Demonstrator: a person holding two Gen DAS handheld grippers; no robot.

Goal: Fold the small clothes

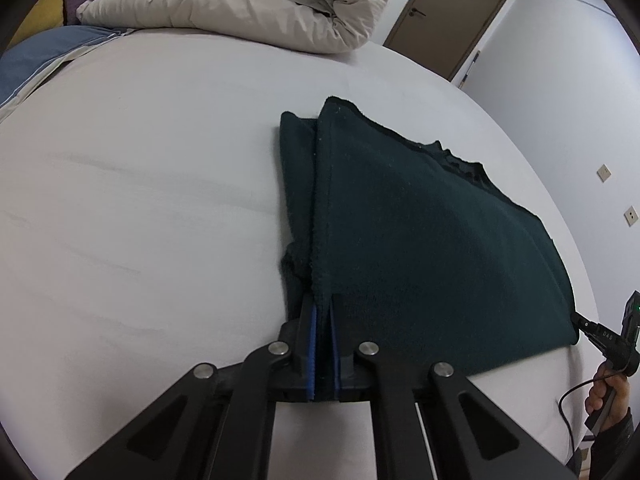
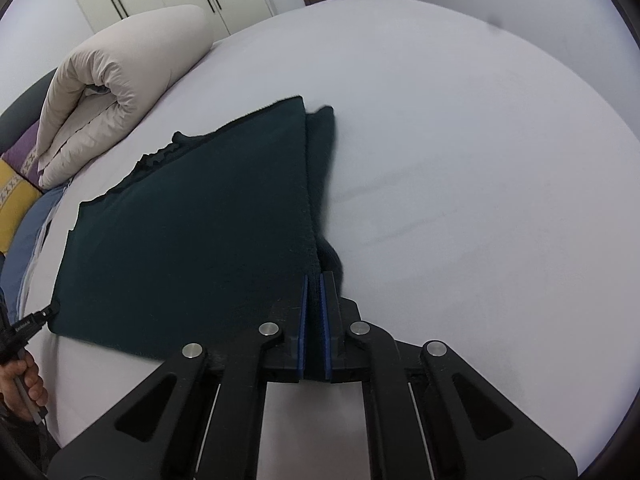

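A dark green garment (image 1: 420,240) lies flat on the white bed (image 1: 140,200), partly folded, stretched between the two grippers. The left gripper (image 1: 323,312) has its fingers pinched narrow on the garment's near left corner; the right gripper (image 2: 315,280) has its fingers clamped on the near right corner. Beyond both pairs of fingers sits a rolled beige duvet (image 2: 116,80).
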